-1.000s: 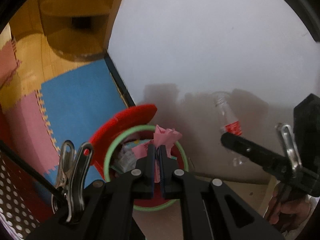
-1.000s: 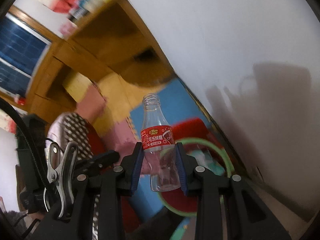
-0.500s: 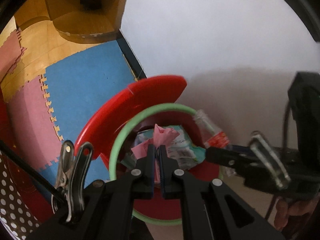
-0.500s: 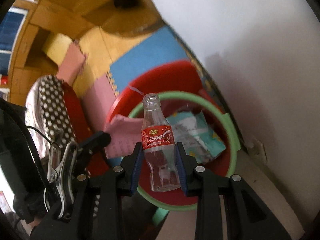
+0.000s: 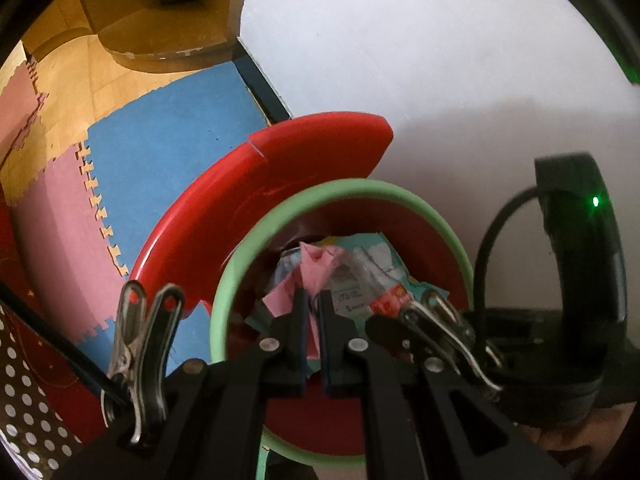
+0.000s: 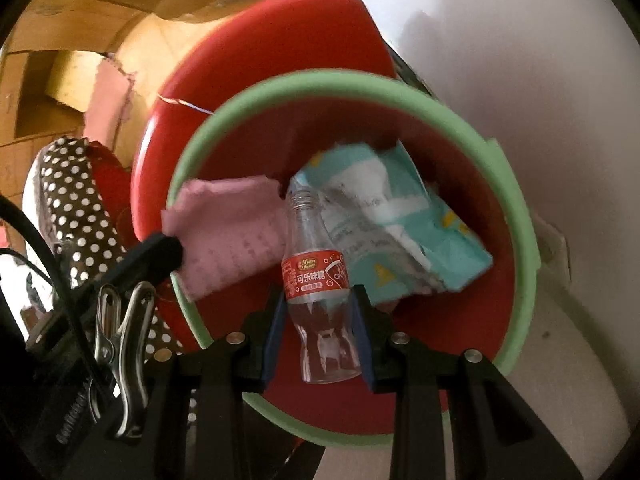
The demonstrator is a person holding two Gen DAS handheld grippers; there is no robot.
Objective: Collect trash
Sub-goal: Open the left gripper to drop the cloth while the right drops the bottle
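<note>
A red bin [image 6: 492, 208] with a pale green rim [image 6: 516, 200] stands open against a white wall [image 5: 440, 60], its red lid [image 5: 320, 152] tipped back behind it. Inside the bin lies a teal and white printed wrapper [image 6: 400, 232], crumpled against the far wall of the bin.

The left gripper [image 5: 314, 300] has its jaws pressed together on a pink paper [image 5: 316, 268], which sticks up past the fingertips and hangs over the bin's mouth, above the wrapper. In the right wrist view the same paper [image 6: 228, 232] spreads across the left part of the opening, just inside the rim.

The right gripper [image 6: 320, 304] pinches a clear plastic bottle [image 6: 316, 280] with a red label by its lower body. The bottle has no cap, its neck points ahead into the bin, and it sits within the ring of the rim, beside the pink paper and over the wrapper.

The two grippers crowd the opening side by side, close together. The wall runs just beside the bin's right edge. To the left lie blue and pink foam floor mats [image 5: 160, 168] and bare wooden floor, with a polka-dot fabric [image 6: 76, 200] near the bin's left side.
</note>
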